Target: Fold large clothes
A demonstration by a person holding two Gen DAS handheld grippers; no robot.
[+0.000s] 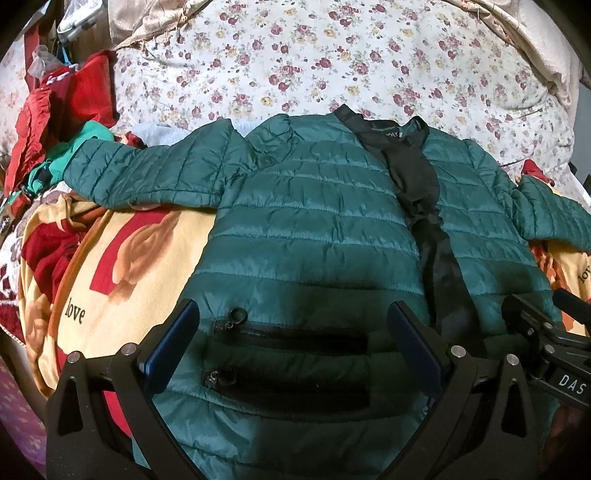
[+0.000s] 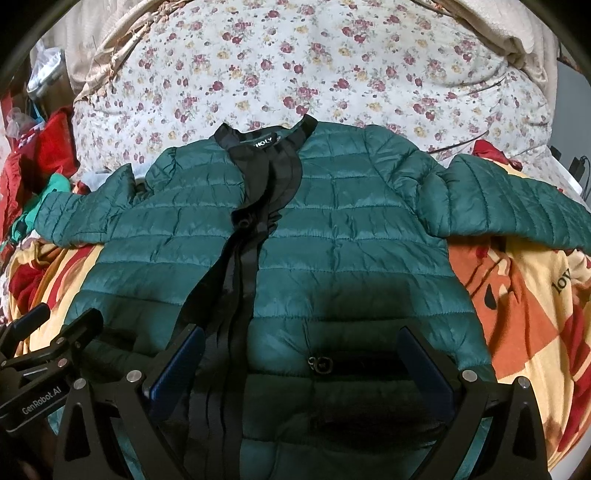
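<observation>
1. Left wrist view: far left, a heap of red and teal clothes [image 1: 55,122] crowds the bed edge; the end of the jacket's left sleeve [image 1: 147,173] lies just beside it.
2. Green quilted jacket [image 1: 314,229] lies front-up, spread flat on a yellow "love" blanket [image 1: 74,295], collar toward the floral quilt [image 1: 295,62]. Black placket [image 1: 424,206] runs down the middle.
3. Left tool [image 1: 291,343] hangs over the hem by two zip pockets [image 1: 291,336]; jaws wide apart, nothing between them.
4. Right tool's body shows at the right edge, close beside the left one.
5. Right wrist view: right tool [image 2: 299,365] hangs over the right front panel near a pocket zip pull [image 2: 319,363]; jaws wide apart, holding nothing.
6. Right sleeve [image 2: 509,206] stretches out over the blanket, with bare blanket below it.
7. Behind the collar, the floral quilt lies open and bare.
8. Beige cloth [image 2: 517,33] bunches along the quilt's far right edge.
</observation>
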